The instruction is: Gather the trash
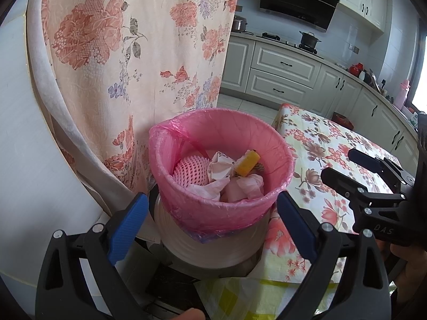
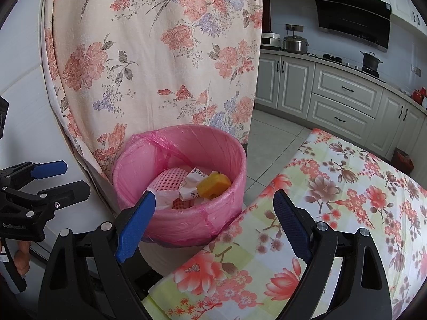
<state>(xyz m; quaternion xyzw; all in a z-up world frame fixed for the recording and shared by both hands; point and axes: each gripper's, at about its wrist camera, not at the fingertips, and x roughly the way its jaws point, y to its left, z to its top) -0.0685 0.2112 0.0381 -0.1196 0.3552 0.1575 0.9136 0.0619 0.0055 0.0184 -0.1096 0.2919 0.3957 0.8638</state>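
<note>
Curtain (image 1: pixel 138 53) w/ peach flowers hangs far left, right behind the bin; next along, left gripper (image 1: pixel 212 213) hovers over the near rim w/ blue pads spread wide, nothing between them. Bin (image 1: pixel 221 208) w/ pink liner sits centre, just beside the table edge, already loaded: pink foam net (image 1: pixel 190 172), crumpled white wrapper (image 1: pixel 220 169), yellow sponge piece (image 1: pixel 247 163), pale tissue wads (image 1: pixel 249 185). Further right, right gripper (image 2: pixel 213 210) is also agape and empty, one finger in line w/ the bin rim, the other over the floral tablecloth (image 2: pixel 347 200). Judging by that, the drop-off step looks done and both tools are free, so the task seems late or between items. No loose trash shows on the visible cloth, so next move prob calls for swinging right to scan the rest of the table, or, if all is in, pinching the liner (image 2: pixel 170 144) edge to gather it; thin film, needs a firm nip at the rim fold
</note>
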